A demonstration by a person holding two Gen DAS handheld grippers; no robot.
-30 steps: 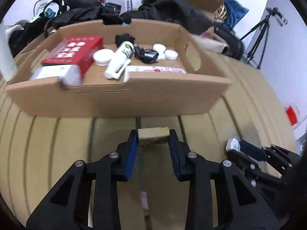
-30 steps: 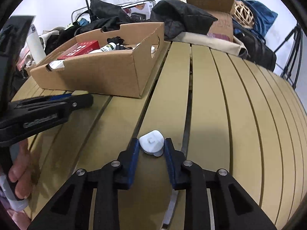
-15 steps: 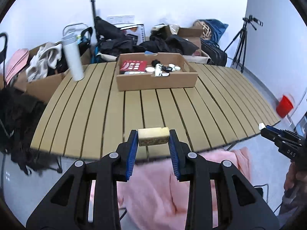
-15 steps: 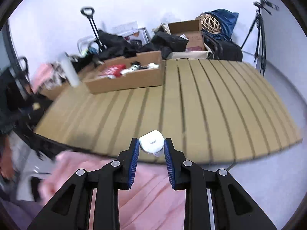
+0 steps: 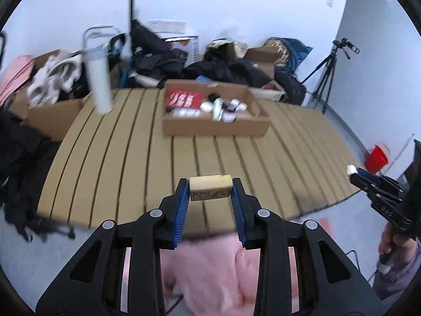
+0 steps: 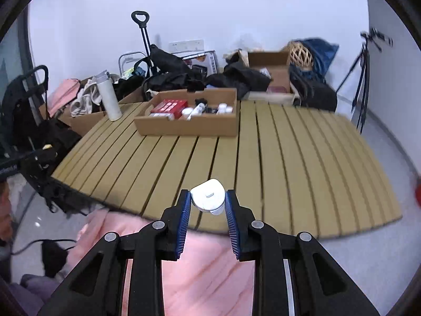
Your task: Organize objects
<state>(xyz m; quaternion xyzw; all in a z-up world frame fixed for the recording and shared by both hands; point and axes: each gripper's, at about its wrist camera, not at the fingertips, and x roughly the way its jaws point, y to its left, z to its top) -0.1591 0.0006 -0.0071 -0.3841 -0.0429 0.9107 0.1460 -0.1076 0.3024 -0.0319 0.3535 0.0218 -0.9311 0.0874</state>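
Observation:
My left gripper (image 5: pixel 210 188) is shut on a small tan rectangular block (image 5: pixel 210 186), held in the air in front of the table's near edge. My right gripper (image 6: pixel 208 197) is shut on a small white plug-shaped object (image 6: pixel 209 196), also held off the table; it shows at the right of the left wrist view (image 5: pixel 352 171). A shallow cardboard tray (image 5: pixel 215 129) stands far back on the slatted table (image 5: pixel 131 158), holding a red box (image 5: pixel 183 98), a white tube and small white jars. It also shows in the right wrist view (image 6: pixel 189 126).
A tall white bottle (image 6: pixel 109 100) stands at the table's far left corner. Bags, cardboard boxes and dark clothes pile up behind the table. A tripod (image 5: pixel 329 79) and a red bucket (image 5: pixel 376 156) are at the right. Pink cloth (image 6: pixel 205 271) lies below the grippers.
Both grippers have pulled far back and up from the table, still holding their objects. The tray, close a second ago, is now distant.

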